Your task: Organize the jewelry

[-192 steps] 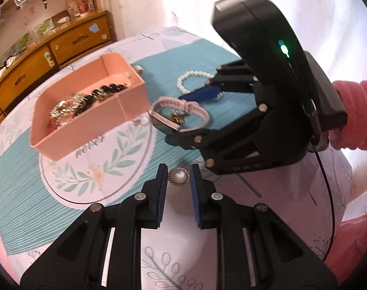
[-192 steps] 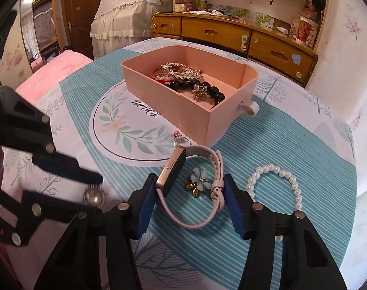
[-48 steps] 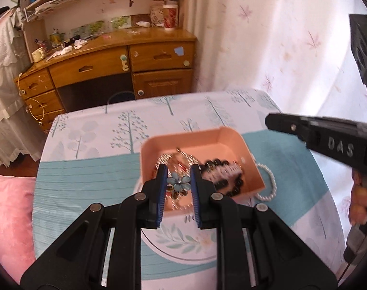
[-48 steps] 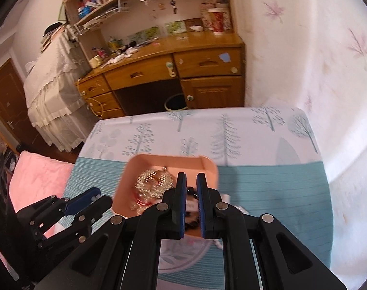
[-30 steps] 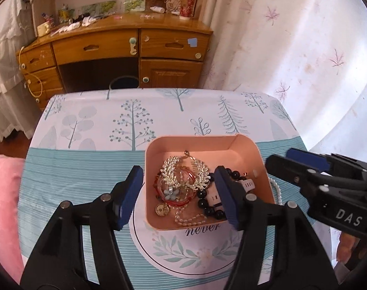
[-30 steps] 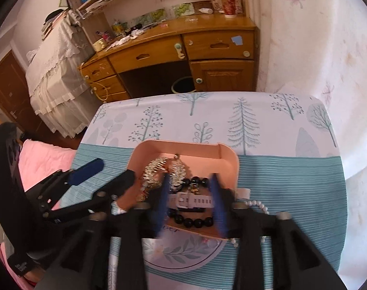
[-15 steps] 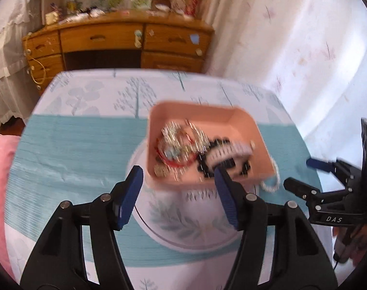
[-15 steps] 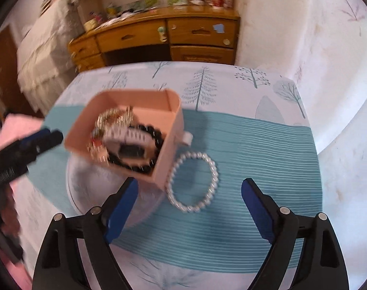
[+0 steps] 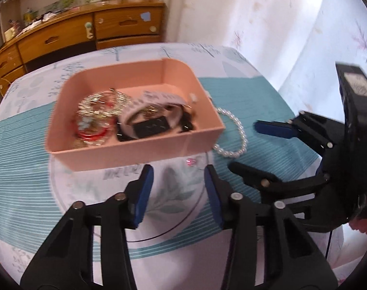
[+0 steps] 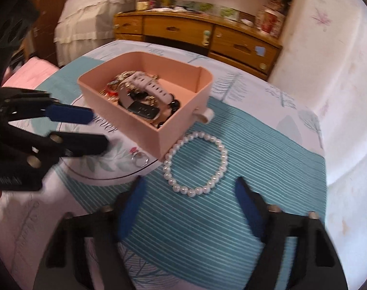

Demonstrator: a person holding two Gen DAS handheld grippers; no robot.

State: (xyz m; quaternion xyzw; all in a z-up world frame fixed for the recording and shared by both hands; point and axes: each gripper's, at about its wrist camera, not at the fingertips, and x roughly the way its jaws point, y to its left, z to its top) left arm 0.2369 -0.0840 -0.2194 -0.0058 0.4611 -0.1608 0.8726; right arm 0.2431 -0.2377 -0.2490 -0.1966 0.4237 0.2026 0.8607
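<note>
A pink box (image 9: 159, 142) (image 10: 183, 125) on the table holds a pink-strapped watch (image 9: 152, 120) (image 10: 147, 91), gold and red pieces and black beads. A white pearl bracelet (image 10: 197, 166) (image 9: 234, 135) lies on the cloth just right of the box. A small ring with a pink stone (image 10: 138, 158) (image 9: 191, 162) lies in front of the box. My left gripper (image 9: 178, 193) is open and empty, low over the cloth just short of the ring. My right gripper (image 10: 190, 207) is open wide and empty, just short of the bracelet.
The table carries a white and teal leaf-print cloth (image 10: 243, 217). A wooden sideboard (image 10: 207, 33) stands behind it, a white curtain (image 9: 280, 24) to the right, a bed (image 10: 86, 19) at the far left.
Both grippers let go their pieces into the box and came down low. The left now faces the ring, the right faces the pearl bracelet.
</note>
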